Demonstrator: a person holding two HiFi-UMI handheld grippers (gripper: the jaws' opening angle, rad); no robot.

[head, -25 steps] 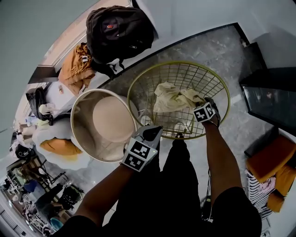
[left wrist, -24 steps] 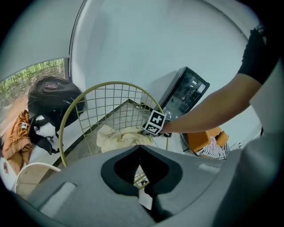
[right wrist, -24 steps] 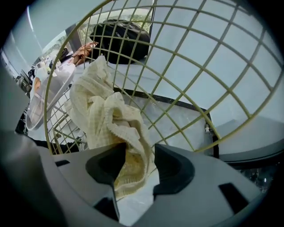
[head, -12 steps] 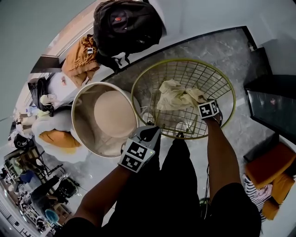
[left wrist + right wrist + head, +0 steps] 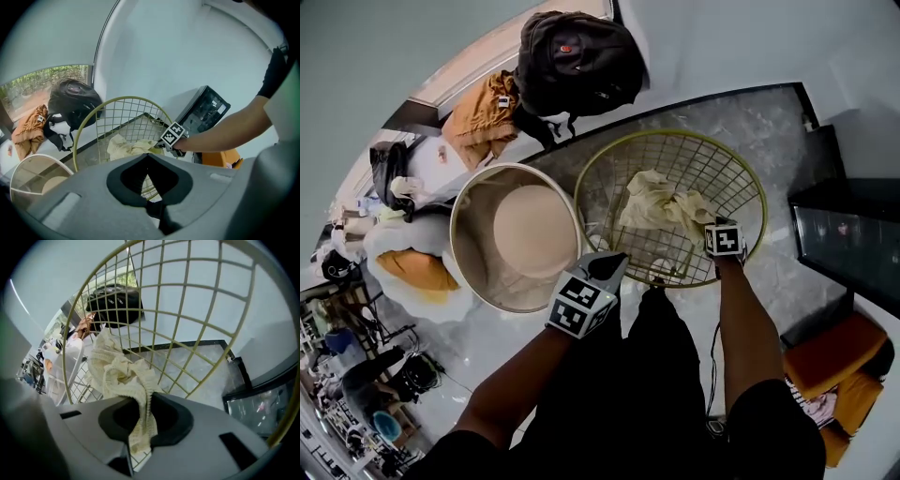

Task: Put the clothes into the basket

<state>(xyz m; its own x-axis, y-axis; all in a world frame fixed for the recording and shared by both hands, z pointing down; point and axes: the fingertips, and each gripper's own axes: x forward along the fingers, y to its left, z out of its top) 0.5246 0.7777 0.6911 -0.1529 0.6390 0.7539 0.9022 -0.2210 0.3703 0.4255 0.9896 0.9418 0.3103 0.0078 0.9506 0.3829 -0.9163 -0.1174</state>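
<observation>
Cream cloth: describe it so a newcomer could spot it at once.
On the grey marble floor stands a gold wire basket, beside a beige round tub. The cream cloth is bunched inside it. It is pale and crinkled, unlike the orange garment by the black backpack.

A black backpack (image 5: 577, 61) rests at the top of the head view, beside the window (image 5: 42, 84). A dark glass-fronted cabinet (image 5: 848, 239) stands at the right on the grey marbled floor (image 5: 750, 112). Orange cushions (image 5: 825, 352) lie below the cabinet.
</observation>
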